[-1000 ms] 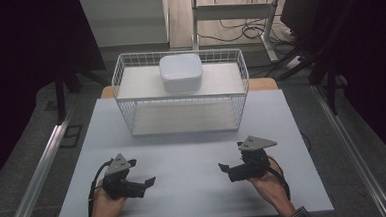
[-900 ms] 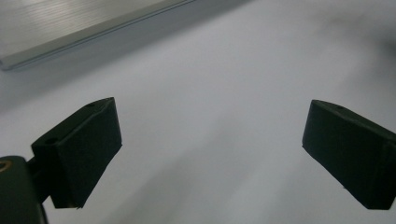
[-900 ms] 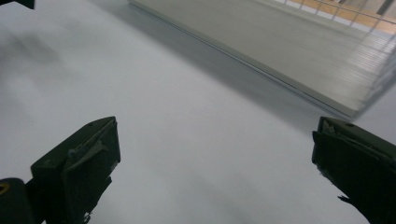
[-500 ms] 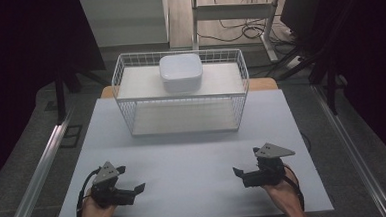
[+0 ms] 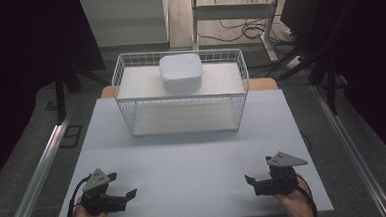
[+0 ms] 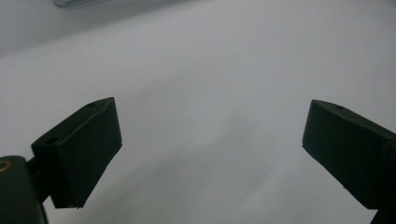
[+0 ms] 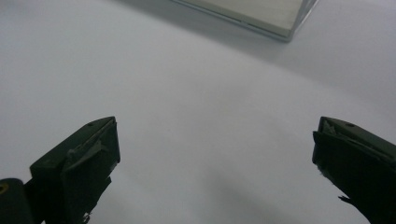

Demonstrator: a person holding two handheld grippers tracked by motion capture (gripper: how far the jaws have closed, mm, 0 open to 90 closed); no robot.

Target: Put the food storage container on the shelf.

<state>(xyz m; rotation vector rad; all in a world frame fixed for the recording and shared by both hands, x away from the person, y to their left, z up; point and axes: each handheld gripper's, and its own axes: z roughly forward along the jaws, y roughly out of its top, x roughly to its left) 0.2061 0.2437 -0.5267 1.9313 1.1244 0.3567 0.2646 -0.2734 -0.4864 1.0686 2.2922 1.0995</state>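
I hold two tools: my left tool (image 5: 126,195) at the worktop's (image 5: 193,158) near left corner, my right tool (image 5: 251,180) at its near right corner, both spread wide and empty. One wire basket (image 5: 182,118) at the far edge carries one white lidded container (image 5: 180,72). Dark room, grey floor (image 5: 28,147).

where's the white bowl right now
In the high view, the white bowl sits upside down on top of the wire rack, near its middle, at the table's far side.
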